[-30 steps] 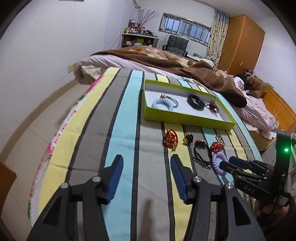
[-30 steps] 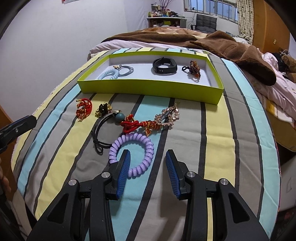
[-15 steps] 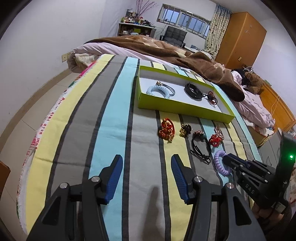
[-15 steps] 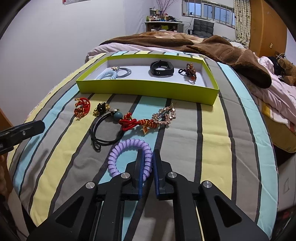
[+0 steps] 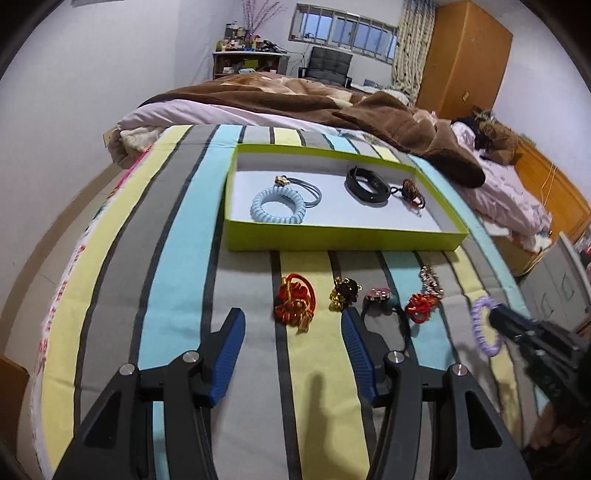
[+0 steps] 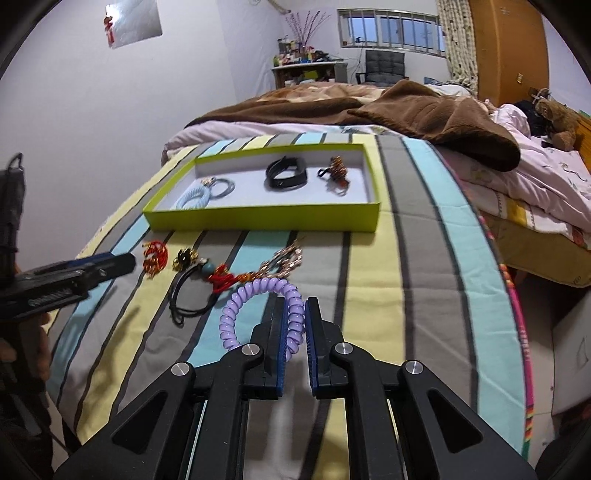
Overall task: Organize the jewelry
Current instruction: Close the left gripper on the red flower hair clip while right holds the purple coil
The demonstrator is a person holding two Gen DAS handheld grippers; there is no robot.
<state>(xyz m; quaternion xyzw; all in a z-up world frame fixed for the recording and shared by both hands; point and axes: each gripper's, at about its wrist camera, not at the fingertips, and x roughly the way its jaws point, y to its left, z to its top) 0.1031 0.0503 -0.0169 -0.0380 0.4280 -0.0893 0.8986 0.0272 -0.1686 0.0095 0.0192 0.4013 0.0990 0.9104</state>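
Right wrist view: the right gripper (image 6: 294,314) pinches a purple coil hair tie (image 6: 258,306), raised above the striped bedspread (image 6: 424,258). The left gripper (image 5: 291,328) hangs wide apart over the same cover, close to a red ornament (image 5: 295,301). Further back, a green tray (image 6: 266,219) holds a pale blue coil tie (image 5: 277,205) and a black band (image 6: 287,173). A brown blanket (image 6: 424,110) lies rumpled on the bed before a barred window (image 6: 395,31) and wooden wardrobe (image 5: 461,55).
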